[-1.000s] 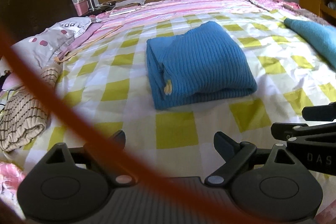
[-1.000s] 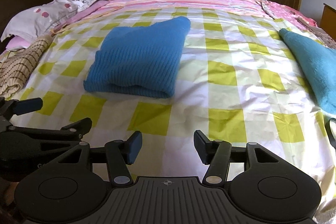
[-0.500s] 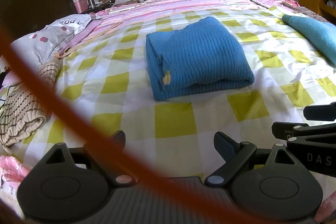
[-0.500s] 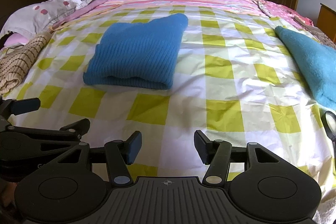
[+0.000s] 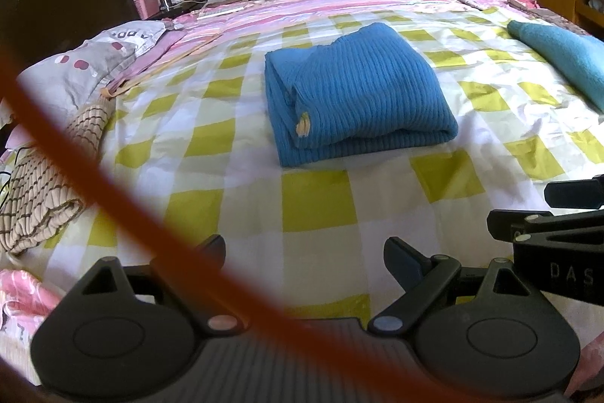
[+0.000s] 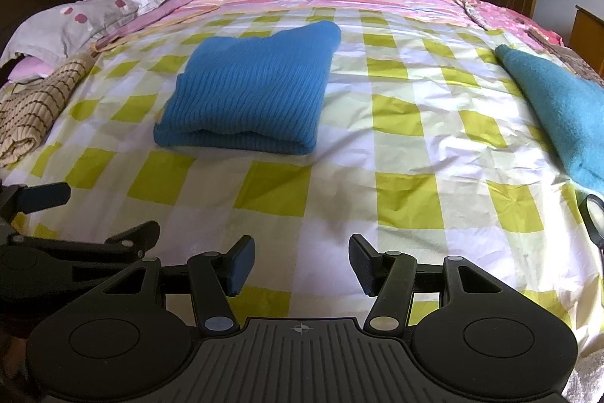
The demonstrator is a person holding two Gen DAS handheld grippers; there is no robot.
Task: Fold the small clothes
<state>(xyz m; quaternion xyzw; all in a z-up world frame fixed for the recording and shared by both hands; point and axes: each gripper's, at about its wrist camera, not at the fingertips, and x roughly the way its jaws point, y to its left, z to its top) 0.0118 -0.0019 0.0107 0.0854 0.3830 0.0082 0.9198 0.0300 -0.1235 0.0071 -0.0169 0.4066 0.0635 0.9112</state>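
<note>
A blue ribbed sweater (image 5: 358, 93) (image 6: 249, 93) lies folded into a thick rectangle on the yellow-and-white checked bedsheet (image 5: 313, 199) (image 6: 407, 146). A small yellow tag shows at its left edge. My left gripper (image 5: 305, 252) hovers over the sheet short of the sweater, open, with only fabric showing between its fingers. My right gripper (image 6: 302, 263) is beside it on the right, also open and holding nothing. Each gripper shows at the edge of the other's view: the right gripper (image 5: 540, 210), the left gripper (image 6: 90, 214).
A teal blanket (image 5: 558, 59) (image 6: 558, 112) lies on the right of the bed. A beige striped garment (image 5: 37, 199) (image 6: 34, 112) and a grey pillow (image 5: 94, 63) lie on the left. A blurred orange cord (image 5: 113, 184) crosses the left wrist view. A dark headboard stands far left.
The sweater sits slightly higher in both views than a second ago. Both grippers keep the same opening and hold nothing.
</note>
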